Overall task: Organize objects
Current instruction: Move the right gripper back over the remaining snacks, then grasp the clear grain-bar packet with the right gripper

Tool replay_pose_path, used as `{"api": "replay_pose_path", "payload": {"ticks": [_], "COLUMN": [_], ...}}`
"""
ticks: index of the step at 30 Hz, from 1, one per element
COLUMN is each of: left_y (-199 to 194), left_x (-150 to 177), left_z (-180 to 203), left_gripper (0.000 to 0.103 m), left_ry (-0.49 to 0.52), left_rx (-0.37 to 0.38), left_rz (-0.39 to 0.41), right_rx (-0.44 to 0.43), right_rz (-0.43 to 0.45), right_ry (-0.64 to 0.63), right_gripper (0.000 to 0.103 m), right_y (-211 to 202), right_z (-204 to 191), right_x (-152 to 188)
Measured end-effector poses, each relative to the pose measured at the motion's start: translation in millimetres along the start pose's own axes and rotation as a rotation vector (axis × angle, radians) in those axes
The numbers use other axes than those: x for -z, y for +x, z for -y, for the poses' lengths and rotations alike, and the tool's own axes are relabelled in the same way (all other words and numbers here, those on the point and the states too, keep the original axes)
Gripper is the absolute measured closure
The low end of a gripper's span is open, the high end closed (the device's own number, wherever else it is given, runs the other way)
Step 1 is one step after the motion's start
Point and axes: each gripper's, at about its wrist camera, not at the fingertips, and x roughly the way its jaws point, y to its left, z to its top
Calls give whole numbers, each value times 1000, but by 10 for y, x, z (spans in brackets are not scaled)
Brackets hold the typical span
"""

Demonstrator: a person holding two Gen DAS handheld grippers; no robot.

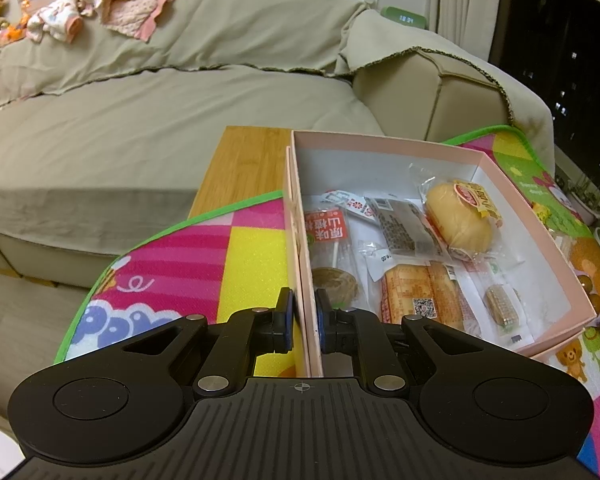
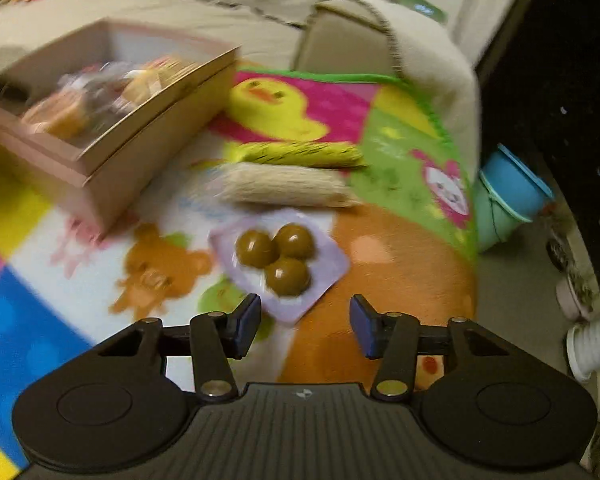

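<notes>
A: Where is the left gripper (image 1: 305, 322)?

B: Low centre of its view, clenched on the near left wall of the pink box (image 1: 444, 150), one finger outside, one inside. The box fills the centre right, sitting on the colourful mat (image 1: 204, 248).

A: What lies inside?

B: Wrapped snacks: a round bun (image 1: 458, 216) toward the far right wall, a lollipop (image 1: 334, 280) along the left wall. Bare white floor shows at the far end.

A: And the right gripper (image 2: 305, 326)?

B: Released, jaws wide, hovering just short of a packet of three brown balls (image 2: 278, 258) mid-frame. Two long wrapped sticks (image 2: 288, 172) lie beyond it; the box sits upper left, blurred. Open mat lies lower left.
</notes>
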Motion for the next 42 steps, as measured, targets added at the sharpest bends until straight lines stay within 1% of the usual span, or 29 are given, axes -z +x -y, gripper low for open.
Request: {"api": "replay_pose_path", "payload": {"ticks": [2, 6, 8, 9, 11, 13, 15, 16, 18, 19, 20, 23, 24, 25, 30, 34, 36, 39, 42], "left_y": [-5, 0, 0, 2, 5, 8, 3, 2, -4, -7, -12, -11, -10, -11, -13, -13, -14, -14, -15], "left_x": [2, 14, 14, 17, 16, 14, 17, 14, 19, 19, 22, 21, 14, 10, 10, 5, 1, -2, -3], "left_z": [-3, 0, -5, -7, -6, -7, -11, -12, -19, -22, -29, -27, -30, -30, -29, -29, -26, -31, -29], "left_gripper": [90, 90, 90, 90, 90, 90, 90, 90, 90, 90, 90, 90, 90, 90, 90, 90, 90, 90, 90], "left_ry": [-1, 0, -3, -3, -2, -3, -7, -10, -14, -13, -14, -18, -20, -20, -19, -19, -18, -19, -17], "left_rx": [1, 1, 1, 1, 1, 1, 1, 1, 0, 1, 2, 4, 4, 4, 4, 5, 5, 5, 4], "left_rz": [0, -1, -1, -2, -4, -4, -4, -3, -1, -1, -1, 0, 0, 0, 0, 0, 0, 0, -1], "right_rx": [-85, -254, -300, -309, -290, -285, -267, -256, -224, -215, -219, -257, -257, -255, -284, -315, -315, -311, -307], "right_rz": [7, 18, 13, 12, 12, 2, -11, -16, -8, -11, -13, -23, -25, -25, -30, -42, -41, -34, 5], "right_ry": [130, 379, 489, 544, 610, 641, 642, 627, 568, 533, 504, 454, 438, 420, 334, 299, 279, 252, 211], "right_gripper": [51, 50, 50, 50, 50, 50, 48, 46, 46, 49, 55, 67, 69, 71, 73, 74, 74, 74, 76], "right_y": [-17, 59, 176, 256, 411, 566, 706, 763, 791, 790, 781, 709, 669, 612, 323, 42, -123, -338, -605], "right_z": [181, 440, 497, 520, 523, 485, 444, 402, 317, 276, 246, 193, 166, 144, 40, 6, -15, -28, -76], "right_x": [-69, -235, -310, -354, -425, -498, -578, -622, -690, -714, -723, -694, -673, -644, -439, -244, -160, -48, -5]}}
